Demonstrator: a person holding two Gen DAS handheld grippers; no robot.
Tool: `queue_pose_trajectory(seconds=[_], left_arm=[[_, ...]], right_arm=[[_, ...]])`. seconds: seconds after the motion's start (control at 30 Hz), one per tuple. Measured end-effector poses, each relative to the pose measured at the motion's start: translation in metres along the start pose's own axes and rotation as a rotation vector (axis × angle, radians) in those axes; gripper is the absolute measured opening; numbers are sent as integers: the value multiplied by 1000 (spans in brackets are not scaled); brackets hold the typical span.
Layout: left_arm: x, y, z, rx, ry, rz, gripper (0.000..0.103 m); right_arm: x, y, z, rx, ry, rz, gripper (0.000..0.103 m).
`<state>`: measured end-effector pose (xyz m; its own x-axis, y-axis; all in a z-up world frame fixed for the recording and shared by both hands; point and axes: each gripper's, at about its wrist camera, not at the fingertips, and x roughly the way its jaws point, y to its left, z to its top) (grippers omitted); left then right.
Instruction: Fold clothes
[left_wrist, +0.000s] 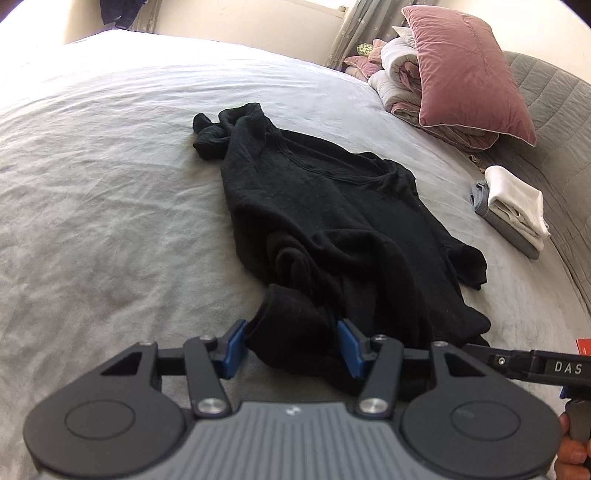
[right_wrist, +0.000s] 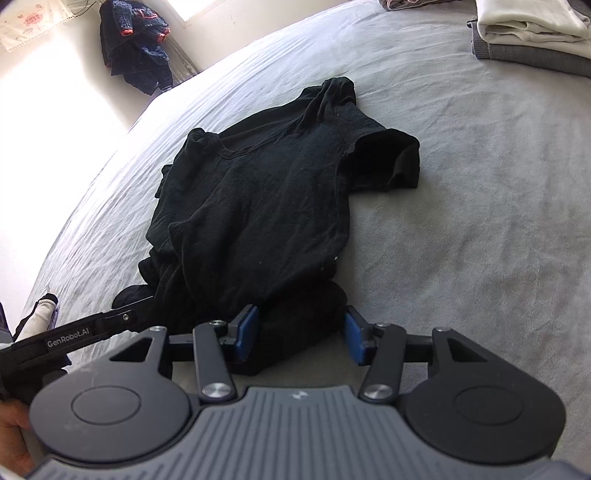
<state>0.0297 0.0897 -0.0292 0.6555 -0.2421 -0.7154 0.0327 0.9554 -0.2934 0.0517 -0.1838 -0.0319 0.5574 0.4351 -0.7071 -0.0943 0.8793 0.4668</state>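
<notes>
A black T-shirt (left_wrist: 325, 206) lies crumpled on the grey bed sheet (left_wrist: 110, 184), collar end far from me and hem end near. In the left wrist view my left gripper (left_wrist: 291, 339) stands astride a bunched lump of the hem, its blue pads (left_wrist: 234, 347) on either side and the jaws half apart. In the right wrist view my right gripper (right_wrist: 301, 332) straddles the other hem corner of the T-shirt (right_wrist: 258, 192) the same way, with cloth filling the gap between its pads (right_wrist: 245, 332). The two grippers sit side by side at the near edge.
A pink pillow (left_wrist: 469, 74) leans on rolled quilts (left_wrist: 399, 74) at the far right by the padded grey headboard (left_wrist: 546, 110). A folded white and grey stack (left_wrist: 517, 206) (right_wrist: 532, 29) lies right of the shirt. Dark garments (right_wrist: 136, 55) hang at the far wall.
</notes>
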Motion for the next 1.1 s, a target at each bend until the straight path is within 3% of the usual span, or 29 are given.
queue_pose_trajectory(seconds=[0.23,0.47,0.5,0.53,0.6,0.7,0.8,0.97,1.1], left_arm=[[-5,6,1,-83,25,-35,34],[-13,2,0,-56,1,-39,11],[-13,2,0,-50,0,-41,8],[-14,2,0,-47,-1,-45,7],[-15,1,-1,-38,-1,-58,5],[-18,-3,-6,13,0,-48,4],[-27,-7,-10,32,16,-57,4],[-54,-15,-15,57,-30,-78,4],[-70,-13,-29,8,-44,-97,4]], right_arm=[[-5,-7,-4,24,26,21,53],[-9,-1,-6,3,24,31,53],[-9,0,-8,-5,23,34,48],[-9,1,-9,-12,21,37,44],[-7,3,-11,-25,22,42,25],[-6,4,-14,-32,16,49,9],[-10,4,-16,-26,0,57,6],[-33,5,-22,3,-51,64,5],[-53,4,-29,24,-94,57,4]])
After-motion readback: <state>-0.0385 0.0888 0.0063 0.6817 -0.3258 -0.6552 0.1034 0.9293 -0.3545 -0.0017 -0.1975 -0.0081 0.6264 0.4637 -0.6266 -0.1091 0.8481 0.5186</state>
